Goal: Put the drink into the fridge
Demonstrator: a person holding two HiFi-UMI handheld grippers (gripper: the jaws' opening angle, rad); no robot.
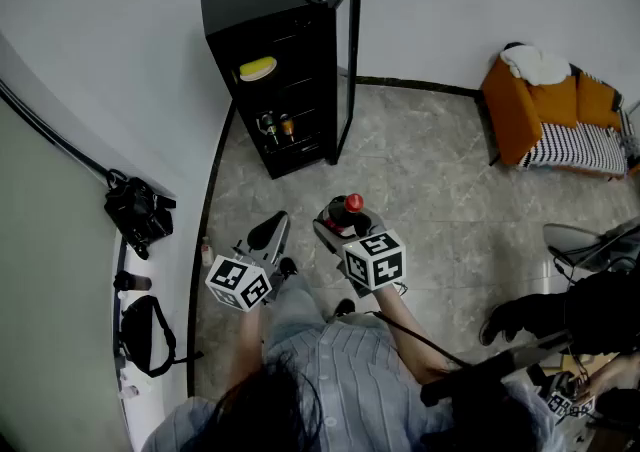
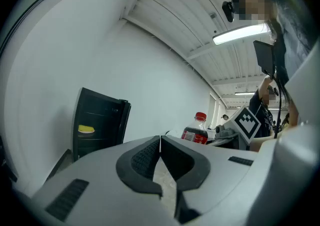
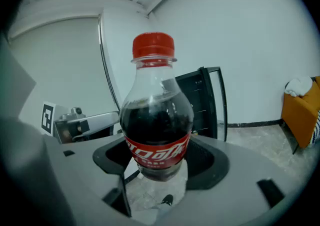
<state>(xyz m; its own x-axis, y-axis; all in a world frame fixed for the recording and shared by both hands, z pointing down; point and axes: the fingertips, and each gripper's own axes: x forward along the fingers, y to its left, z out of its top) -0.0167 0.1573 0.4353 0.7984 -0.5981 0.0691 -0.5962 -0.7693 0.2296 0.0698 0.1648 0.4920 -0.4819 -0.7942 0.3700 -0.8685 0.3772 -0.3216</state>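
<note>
Right gripper [image 3: 160, 164]: jaws spread wide and clamped on the clear plastic cola bottle [image 3: 156, 120] with a red cap, a red label and dark drink. The bottle stands upright between them, held off the marbled grey floor [image 1: 430, 170].
Grip contact: the bottle's belly covers most of both dark pads, so the exact touching spots are hard to see.
Bottle in head view: only the cap and shoulder show above the gripper; the rest is hidden by it.
Left gripper [image 2: 160, 142]: jaws closed together, tips meeting, nothing between them. It is just beside the right gripper.
Small black fridge [image 1: 275, 80]: stands against the white wall, well apart from the bottle, with its glass door [image 1: 345, 60] swung open.
Fridge contents: a yellow object [image 1: 257, 68] on an upper shelf and two small bottles [image 1: 277, 126] lower down. The other shelves are too dark to read.
Fridge in right gripper view: mostly hidden behind the bottle; only the door and one side show.
Orange sofa [image 1: 545, 110]: at the right edge, partly cut off, with a white cloth on it.
Black bag [image 1: 138, 210]: on the ledge at the left; details unclear.
</note>
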